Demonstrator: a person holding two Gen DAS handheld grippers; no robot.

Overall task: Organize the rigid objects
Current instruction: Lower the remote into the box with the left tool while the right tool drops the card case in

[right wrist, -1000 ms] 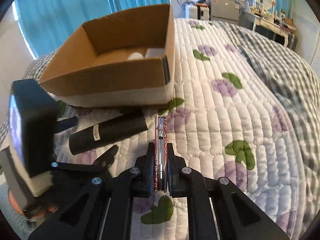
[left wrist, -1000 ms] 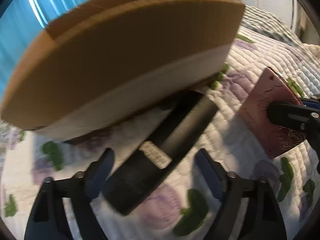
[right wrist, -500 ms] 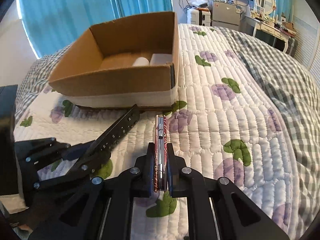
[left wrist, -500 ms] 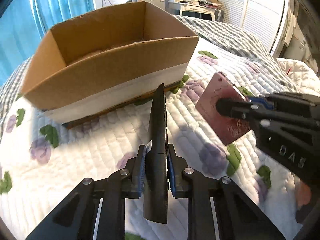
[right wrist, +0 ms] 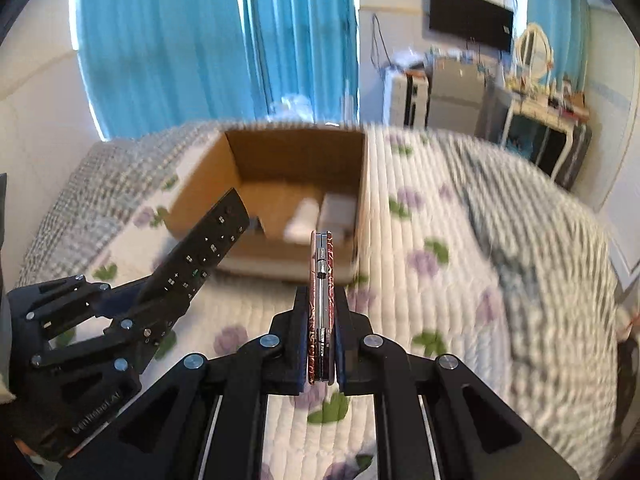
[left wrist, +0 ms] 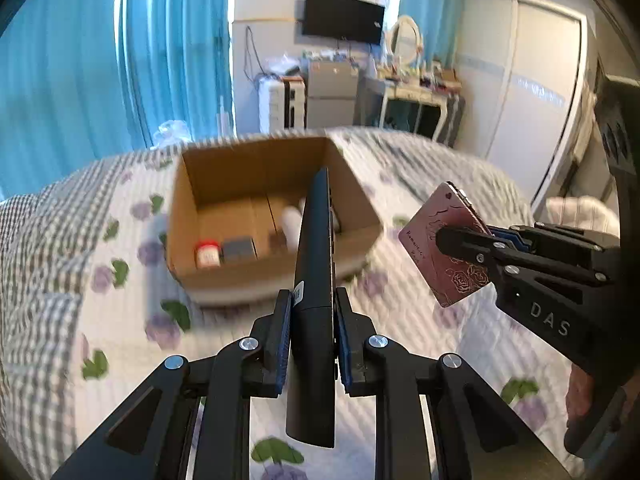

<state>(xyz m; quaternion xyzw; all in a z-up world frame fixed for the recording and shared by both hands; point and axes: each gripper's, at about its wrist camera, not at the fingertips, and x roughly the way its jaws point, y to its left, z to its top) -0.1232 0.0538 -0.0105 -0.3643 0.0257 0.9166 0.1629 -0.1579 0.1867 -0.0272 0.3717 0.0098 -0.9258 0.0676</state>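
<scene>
The black remote control [left wrist: 314, 264] sits clamped edge-up in the left tongs [left wrist: 313, 332], its far end reaching out ahead of them toward the cardboard box [left wrist: 360, 200]. To the right of the left tongs, the right tongs [right wrist: 322, 336] pinch a thin pink case with a rose pattern [left wrist: 448, 244], held on edge, its tip pointing forward at the box's near wall. Both loads hang above the bed's quilt [right wrist: 440, 280], clear of it. The open box rests on the quilt ahead of both tongs; inside it lie a red-capped jar [left wrist: 208, 254], a small grey block [left wrist: 239, 249] and a white cylinder [left wrist: 292, 220]. Beyond the box hang blue curtains [right wrist: 200, 40], and a dark screen [left wrist: 343, 18] is mounted on the far wall.
</scene>
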